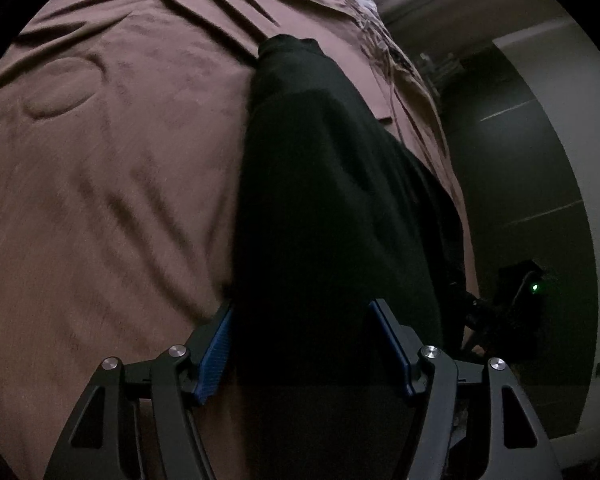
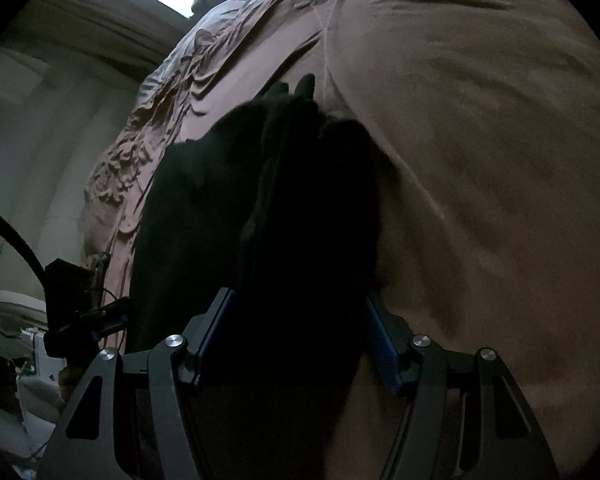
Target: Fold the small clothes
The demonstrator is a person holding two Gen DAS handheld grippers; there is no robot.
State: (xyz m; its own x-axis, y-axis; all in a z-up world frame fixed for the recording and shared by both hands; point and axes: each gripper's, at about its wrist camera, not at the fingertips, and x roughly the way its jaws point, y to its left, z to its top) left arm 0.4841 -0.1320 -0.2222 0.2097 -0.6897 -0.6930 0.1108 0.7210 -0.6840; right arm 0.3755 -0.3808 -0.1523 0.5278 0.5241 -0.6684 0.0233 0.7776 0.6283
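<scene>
A dark garment (image 1: 320, 184) lies stretched over the brown bedsheet (image 1: 108, 168), running away from me. My left gripper (image 1: 302, 312) has its blue-padded jaws wide apart, with the near end of the garment lying between them. In the right wrist view the same dark garment (image 2: 284, 208) lies bunched on the sheet (image 2: 480, 160). My right gripper (image 2: 298, 304) also stands wide open with the cloth between its fingers. Neither pair of pads presses the cloth. The garment's near edge is hidden in shadow under both grippers.
The bed edge runs along the right of the left wrist view, with a dark floor (image 1: 532, 184) and a device with a green light (image 1: 534, 289) beyond. The other gripper (image 2: 84, 312) shows at the left of the right wrist view. Rumpled bedding (image 2: 168, 112) lies along the bed's left edge.
</scene>
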